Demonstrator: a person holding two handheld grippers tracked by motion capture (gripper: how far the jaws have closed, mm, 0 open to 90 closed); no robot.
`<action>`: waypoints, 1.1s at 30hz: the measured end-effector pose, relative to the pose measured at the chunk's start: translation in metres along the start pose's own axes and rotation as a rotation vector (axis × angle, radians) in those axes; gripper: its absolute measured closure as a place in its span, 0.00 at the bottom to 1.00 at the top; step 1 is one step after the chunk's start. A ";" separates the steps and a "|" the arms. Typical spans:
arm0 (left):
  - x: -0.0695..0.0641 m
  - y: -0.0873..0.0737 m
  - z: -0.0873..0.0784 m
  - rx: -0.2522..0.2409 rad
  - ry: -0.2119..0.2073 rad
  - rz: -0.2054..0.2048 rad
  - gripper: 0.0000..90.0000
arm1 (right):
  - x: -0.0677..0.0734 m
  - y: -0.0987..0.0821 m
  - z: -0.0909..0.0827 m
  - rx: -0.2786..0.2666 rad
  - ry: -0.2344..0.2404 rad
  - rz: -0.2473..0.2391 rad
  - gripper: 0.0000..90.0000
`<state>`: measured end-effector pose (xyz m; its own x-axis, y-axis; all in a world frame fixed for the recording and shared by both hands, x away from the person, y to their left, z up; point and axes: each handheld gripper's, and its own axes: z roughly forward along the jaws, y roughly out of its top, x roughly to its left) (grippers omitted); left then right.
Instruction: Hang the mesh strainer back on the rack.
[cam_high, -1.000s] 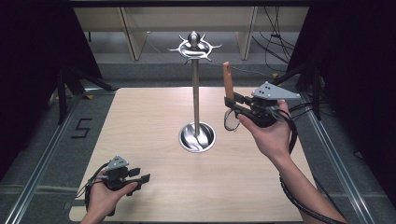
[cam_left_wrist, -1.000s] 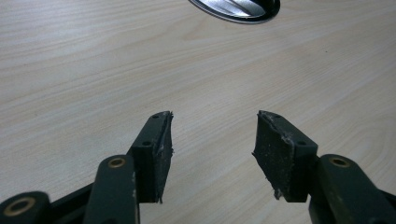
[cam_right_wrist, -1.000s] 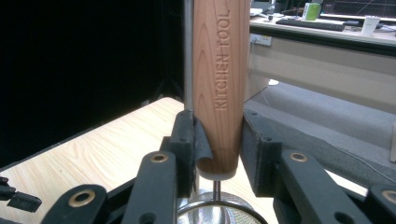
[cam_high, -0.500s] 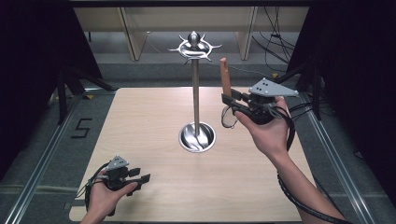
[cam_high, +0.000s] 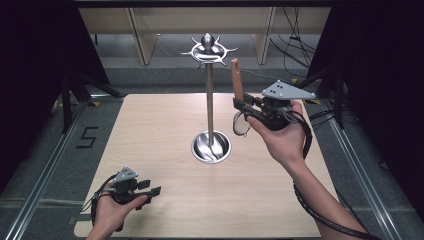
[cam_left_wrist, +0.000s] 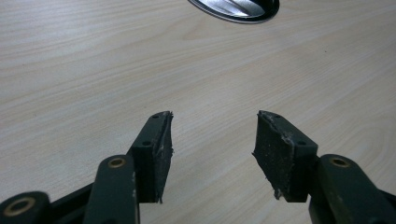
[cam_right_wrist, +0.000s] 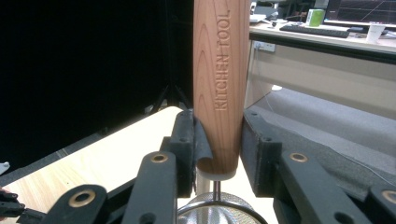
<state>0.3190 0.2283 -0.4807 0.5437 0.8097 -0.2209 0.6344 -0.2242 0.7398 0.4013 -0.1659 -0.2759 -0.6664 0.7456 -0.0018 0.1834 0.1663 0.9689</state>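
Right gripper view shows my right gripper (cam_right_wrist: 218, 140) clamped on the wooden-handled kitchen strainer with a round wire-mesh head (cam_right_wrist: 219, 79) — jaws pressing both sides of the handle's lower end, mesh head hanging below. From the high view it is held upright in the air over the far right part of the pale wooden table (cam_high: 150, 130), just right of the tall chrome utensil stand with a hooked crown and dish base (cam_high: 210, 100). I judge it light and stiff; the smooth wood could slip or swing, so gripping low near the ferrule seems right — the thin mesh would dent. My left gripper (cam_left_wrist: 212, 140) rests at the near left corner, jaws apart, empty
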 end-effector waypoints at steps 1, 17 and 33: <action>0.000 0.000 0.000 -0.001 0.000 0.000 0.50 | 0.001 0.001 0.000 0.013 0.003 0.016 0.77; -0.001 0.000 0.001 -0.019 -0.001 -0.019 0.50 | 0.006 0.006 0.005 0.021 0.002 0.017 0.77; -0.001 0.000 0.000 -0.023 -0.002 -0.017 0.50 | 0.008 0.009 0.015 0.031 -0.003 0.020 0.77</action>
<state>0.3190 0.2276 -0.4808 0.5338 0.8124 -0.2344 0.6308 -0.1980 0.7503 0.4081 -0.1488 -0.2711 -0.6602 0.7509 0.0171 0.2190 0.1706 0.9607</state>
